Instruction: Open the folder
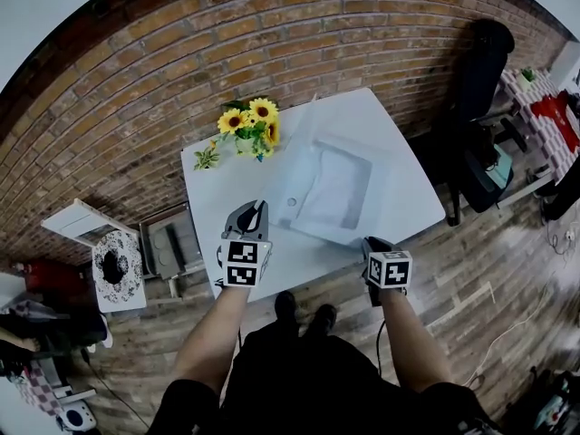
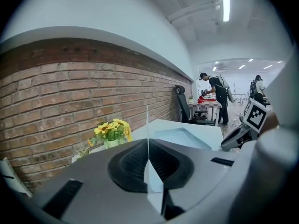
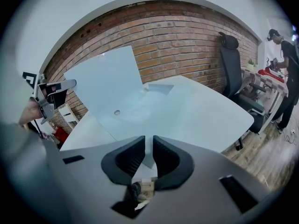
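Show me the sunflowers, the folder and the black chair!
sunflowers (image 1: 251, 116), head view, a yellow bloom.
folder (image 1: 333, 190), head view, its flat lower sheet.
black chair (image 1: 483, 62), head view, its backrest.

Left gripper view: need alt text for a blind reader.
The left tongs are shut on the translucent folder cover, which stands edge-on straight ahead. Beyond lie a white table, sunflowers and a brick wall.
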A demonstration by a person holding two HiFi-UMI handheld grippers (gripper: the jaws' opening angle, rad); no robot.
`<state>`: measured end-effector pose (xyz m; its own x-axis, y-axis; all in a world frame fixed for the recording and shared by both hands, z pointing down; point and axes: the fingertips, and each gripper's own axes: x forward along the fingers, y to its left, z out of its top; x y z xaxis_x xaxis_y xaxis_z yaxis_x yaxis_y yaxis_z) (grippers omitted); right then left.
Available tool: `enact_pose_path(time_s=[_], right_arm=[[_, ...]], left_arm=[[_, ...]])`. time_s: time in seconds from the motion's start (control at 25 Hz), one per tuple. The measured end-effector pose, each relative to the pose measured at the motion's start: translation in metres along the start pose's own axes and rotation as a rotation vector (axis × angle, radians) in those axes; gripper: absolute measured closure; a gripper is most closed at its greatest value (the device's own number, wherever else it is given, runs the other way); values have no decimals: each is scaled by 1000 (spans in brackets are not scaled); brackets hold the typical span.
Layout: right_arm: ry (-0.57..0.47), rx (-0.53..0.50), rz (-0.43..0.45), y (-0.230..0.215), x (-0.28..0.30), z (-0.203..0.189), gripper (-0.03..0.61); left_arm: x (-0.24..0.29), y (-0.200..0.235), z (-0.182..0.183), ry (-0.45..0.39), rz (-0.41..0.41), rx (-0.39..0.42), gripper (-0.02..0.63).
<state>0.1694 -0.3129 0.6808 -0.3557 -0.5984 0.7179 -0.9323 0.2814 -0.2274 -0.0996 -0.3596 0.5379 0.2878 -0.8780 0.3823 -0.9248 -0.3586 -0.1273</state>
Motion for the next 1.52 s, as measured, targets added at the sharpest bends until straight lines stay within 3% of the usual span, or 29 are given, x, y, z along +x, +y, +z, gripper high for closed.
enact_pose_path(time_s=[0.24, 0.52, 0.88, 1.2, 1.28, 1.52], right_arm=[[4, 15, -59, -3, 0, -1, 512], [7, 120, -142, -8, -2, 0, 512], [20, 123, -206, -9, -3, 4, 500], [-174, 110, -148, 2, -39, 53, 536], [-232, 91, -120, 11, -50, 71, 563], [-392, -1, -37, 41, -81, 114, 565]], left_arm=[[2, 32, -24, 29, 22, -18, 594], [10, 69, -43, 49, -22, -51, 592], [16, 91, -61, 76, -53, -103, 589], [13, 85, -57, 72, -54, -112, 589], [12, 85, -57, 72, -49, -117, 589], [11, 85, -58, 75, -32, -128, 588]])
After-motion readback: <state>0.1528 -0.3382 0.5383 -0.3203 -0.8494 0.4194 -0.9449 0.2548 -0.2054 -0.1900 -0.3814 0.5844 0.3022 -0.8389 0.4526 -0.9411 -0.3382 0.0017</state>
